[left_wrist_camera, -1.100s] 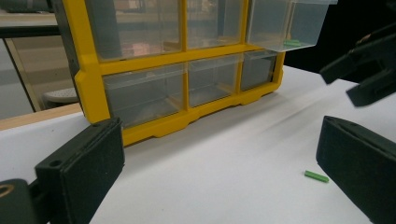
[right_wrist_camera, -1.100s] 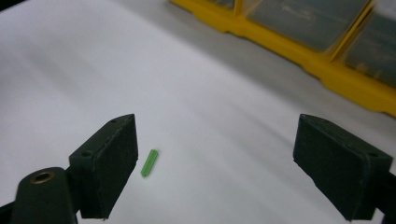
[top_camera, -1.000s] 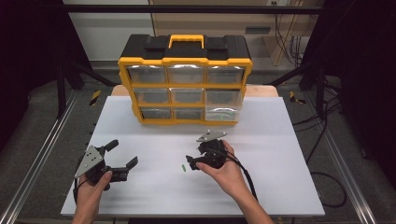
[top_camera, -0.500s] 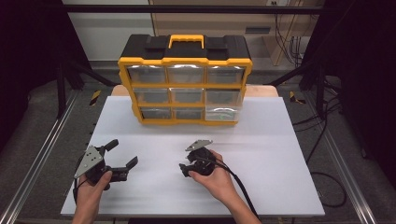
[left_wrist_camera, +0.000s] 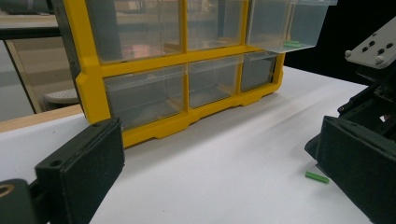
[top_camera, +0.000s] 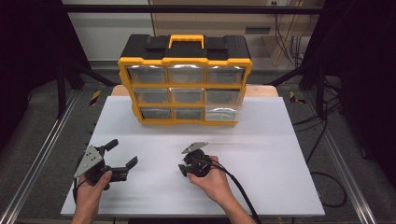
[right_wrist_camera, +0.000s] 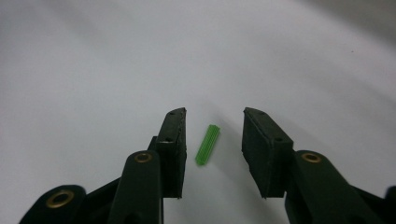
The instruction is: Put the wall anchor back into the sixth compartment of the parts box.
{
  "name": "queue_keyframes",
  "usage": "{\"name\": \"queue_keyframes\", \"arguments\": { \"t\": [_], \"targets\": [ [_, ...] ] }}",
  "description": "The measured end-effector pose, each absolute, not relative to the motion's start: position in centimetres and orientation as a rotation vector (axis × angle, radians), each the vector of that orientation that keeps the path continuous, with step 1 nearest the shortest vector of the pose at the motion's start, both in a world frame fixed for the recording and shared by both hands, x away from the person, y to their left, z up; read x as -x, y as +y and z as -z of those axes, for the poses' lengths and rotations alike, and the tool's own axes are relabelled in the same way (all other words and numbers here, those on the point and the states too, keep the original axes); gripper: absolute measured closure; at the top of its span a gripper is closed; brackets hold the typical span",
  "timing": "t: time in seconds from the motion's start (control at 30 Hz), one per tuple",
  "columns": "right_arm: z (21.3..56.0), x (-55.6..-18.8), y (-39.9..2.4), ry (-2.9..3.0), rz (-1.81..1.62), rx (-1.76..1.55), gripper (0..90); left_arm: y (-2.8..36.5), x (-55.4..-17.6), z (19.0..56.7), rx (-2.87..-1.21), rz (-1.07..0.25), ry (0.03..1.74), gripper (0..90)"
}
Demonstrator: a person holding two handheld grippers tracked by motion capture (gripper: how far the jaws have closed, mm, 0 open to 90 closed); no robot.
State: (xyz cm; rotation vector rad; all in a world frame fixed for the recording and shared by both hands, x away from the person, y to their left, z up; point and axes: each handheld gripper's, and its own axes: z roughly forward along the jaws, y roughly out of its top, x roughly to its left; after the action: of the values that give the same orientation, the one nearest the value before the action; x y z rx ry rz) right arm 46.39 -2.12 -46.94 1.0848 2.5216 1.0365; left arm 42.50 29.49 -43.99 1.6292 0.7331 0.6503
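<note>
On the white surface, a small ribbed green plastic peg lies between the right gripper, whose jaws have just been closing but stand apart, not yet touching. Light, stiff, likely slippery: pinch across its middle. The left gripper is spread wide.

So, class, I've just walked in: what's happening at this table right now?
A person works at a white table with a gripper in each hand. The right gripper is down over a small green ribbed peg lying on the table; its jaws have just been closing, with the peg between them but not yet pinched. The left gripper waits open off to the side. Behind stands a yellow drawer organizer, its bottom right drawer pulled out.
</note>
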Motion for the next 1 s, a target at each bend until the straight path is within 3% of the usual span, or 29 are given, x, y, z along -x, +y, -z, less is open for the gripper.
{"name": "queue_keyframes", "arguments": {
  "t": [0.8, 1.0],
  "targets": [
    [48.1, -46.4, -1.5, 2.52, -1.003, -1.07, 84.2, 29.5, -42.6, 44.0, -1.633, -0.647, 0.733, 1.0],
    [48.1, -46.6, -2.3, 2.508, -1.032, -1.07, 84.6, 29.5, -42.6, 44.0, -1.632, -0.647, 0.734, 1.0]
  ]
}}
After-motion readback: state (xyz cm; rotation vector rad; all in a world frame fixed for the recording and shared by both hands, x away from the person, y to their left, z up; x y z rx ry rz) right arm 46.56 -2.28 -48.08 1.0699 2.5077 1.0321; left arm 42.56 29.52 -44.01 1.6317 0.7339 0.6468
